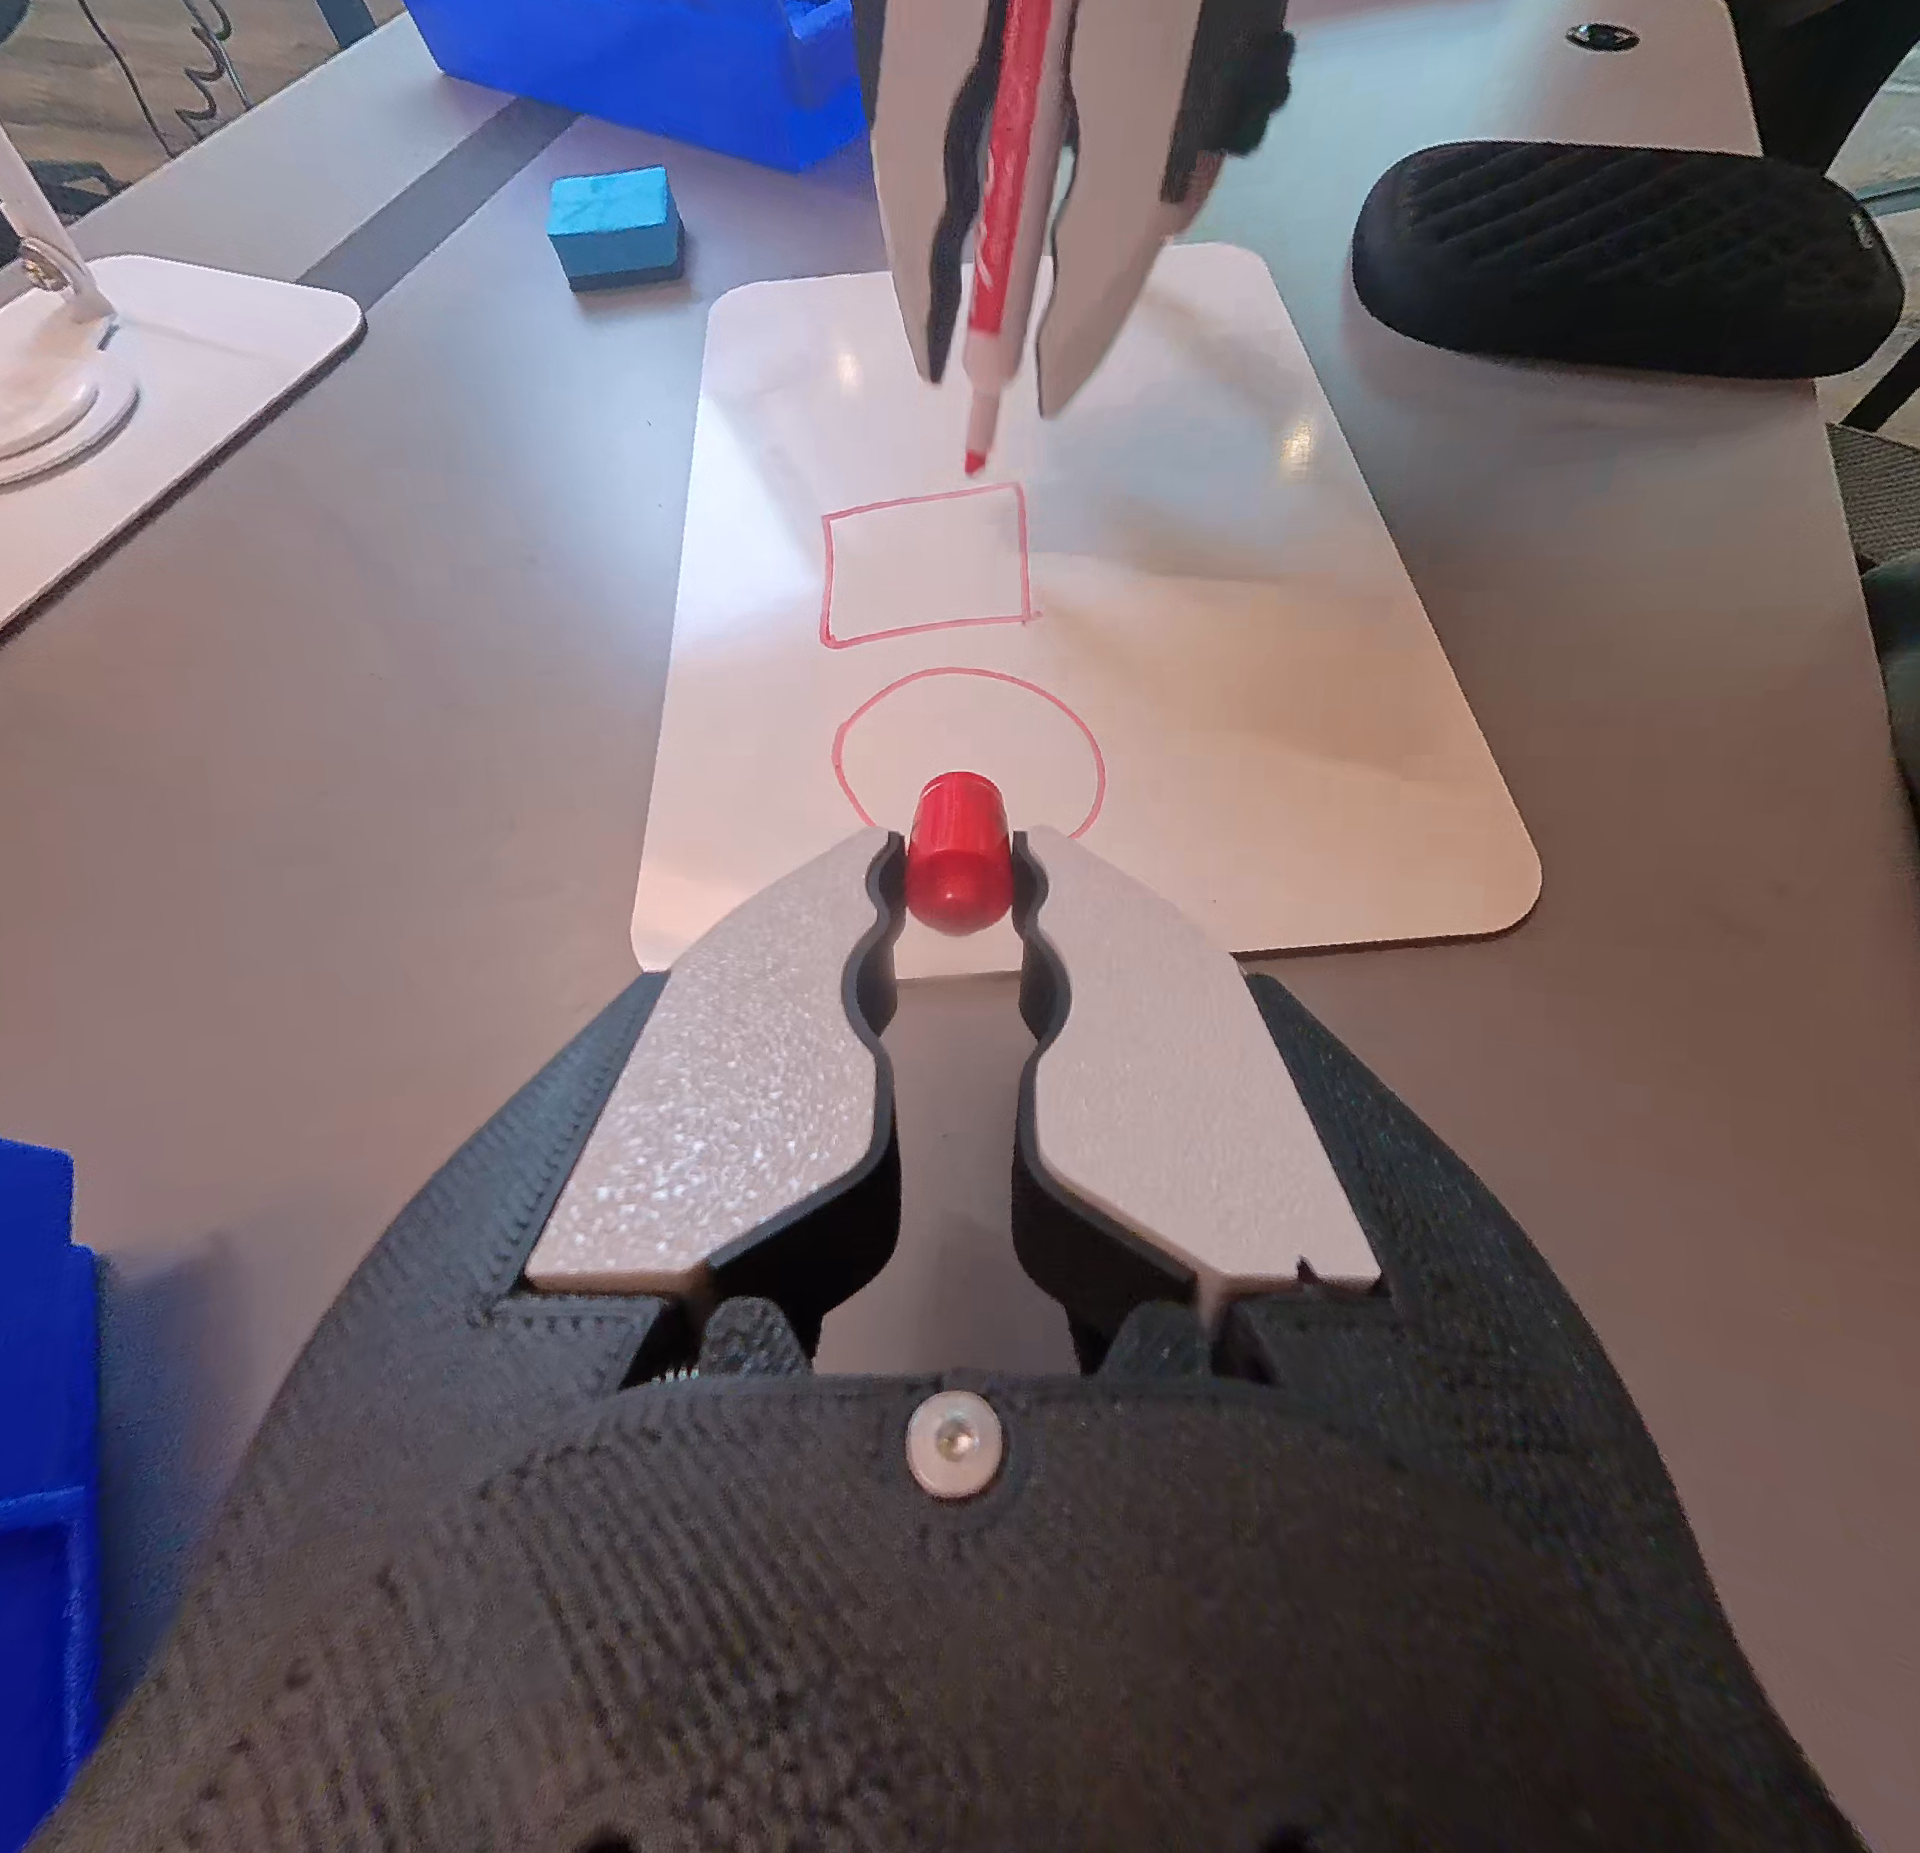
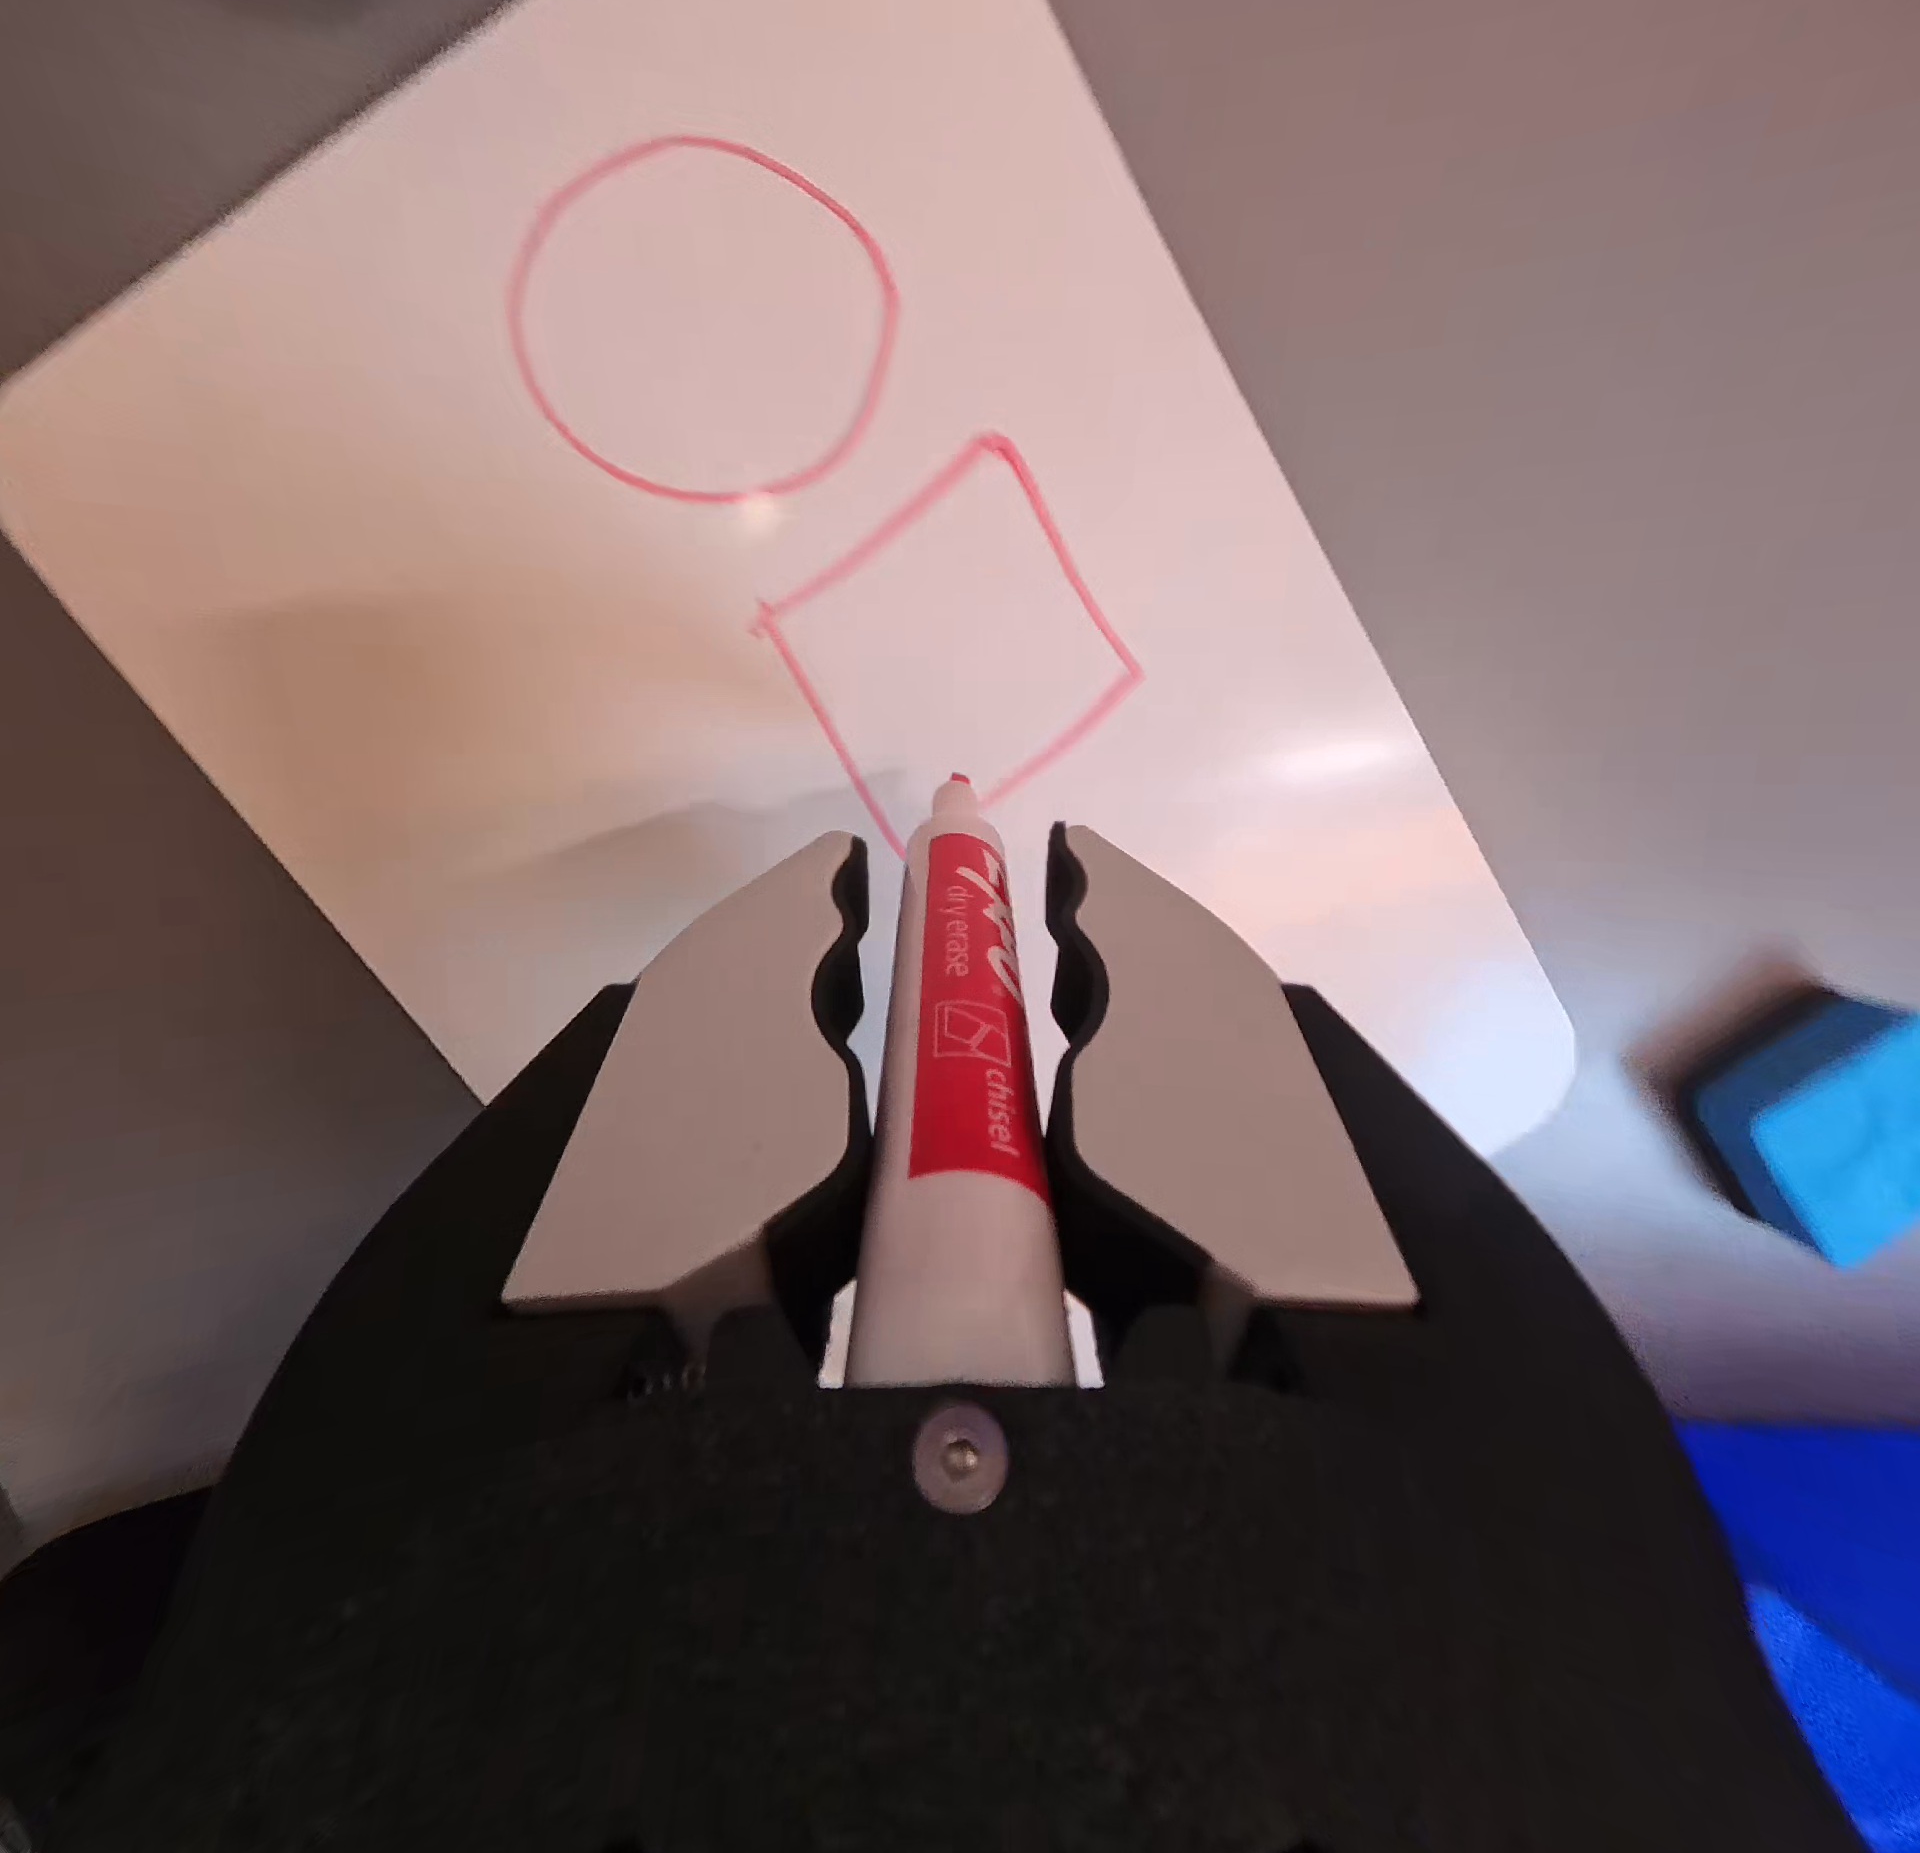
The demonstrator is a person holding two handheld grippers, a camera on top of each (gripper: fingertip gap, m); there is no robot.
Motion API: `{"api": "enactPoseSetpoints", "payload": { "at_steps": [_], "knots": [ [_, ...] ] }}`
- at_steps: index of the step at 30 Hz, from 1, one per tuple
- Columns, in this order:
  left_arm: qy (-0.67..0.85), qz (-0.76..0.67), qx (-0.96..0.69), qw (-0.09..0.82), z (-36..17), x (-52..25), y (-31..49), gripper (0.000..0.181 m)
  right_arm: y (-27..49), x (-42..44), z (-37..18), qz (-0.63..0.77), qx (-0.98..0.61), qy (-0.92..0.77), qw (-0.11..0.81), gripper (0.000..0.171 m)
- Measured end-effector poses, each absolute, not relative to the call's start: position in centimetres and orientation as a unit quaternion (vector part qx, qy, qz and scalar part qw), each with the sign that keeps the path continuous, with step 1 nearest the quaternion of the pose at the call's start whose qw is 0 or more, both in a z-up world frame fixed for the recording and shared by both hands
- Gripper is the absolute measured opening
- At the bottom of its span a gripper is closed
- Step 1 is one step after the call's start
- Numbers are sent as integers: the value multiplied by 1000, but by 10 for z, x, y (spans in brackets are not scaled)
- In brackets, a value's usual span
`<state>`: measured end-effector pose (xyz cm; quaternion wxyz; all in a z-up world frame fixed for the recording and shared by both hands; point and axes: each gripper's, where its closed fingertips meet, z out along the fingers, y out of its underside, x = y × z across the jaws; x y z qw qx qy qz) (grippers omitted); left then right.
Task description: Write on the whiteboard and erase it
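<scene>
A white whiteboard [image 1: 1195, 660] lies flat on the grey table, with a red square [image 1: 927, 567] and a red circle [image 1: 966, 743] drawn on it. My left gripper [image 1: 956, 847] is shut on the marker's red cap [image 1: 958, 863] over the board's near edge. My right gripper [image 1: 987, 390] comes down from above, shut on the red marker [image 1: 1003, 193], whose tip hangs just above the square's far side. In the right wrist view my right gripper [image 2: 956, 847] holds the marker [image 2: 961, 1055] over the whiteboard [image 2: 416, 608], with the square [image 2: 951, 640] and circle [image 2: 701, 317] beyond.
A blue eraser [image 1: 613, 229] lies on the table left of the board's far end; it also shows blurred in the right wrist view [image 2: 1808, 1128]. A blue bin [image 1: 623, 27] stands behind it. A black mesh pad [image 1: 1621, 255] is at the right, a white lamp base [image 1: 156, 369] at the left.
</scene>
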<state>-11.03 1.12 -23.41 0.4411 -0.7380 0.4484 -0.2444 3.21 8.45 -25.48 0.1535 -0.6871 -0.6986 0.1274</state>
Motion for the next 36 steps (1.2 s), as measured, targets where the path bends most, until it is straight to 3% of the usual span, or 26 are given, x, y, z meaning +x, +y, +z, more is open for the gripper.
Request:
{"api": "enactPoseSetpoints", "payload": {
  "at_steps": [36],
  "knots": [
    [445,-238,-749,429,-244,-112,15,19,137,74,-268,89,-735,-650,170,33]
  ]
}}
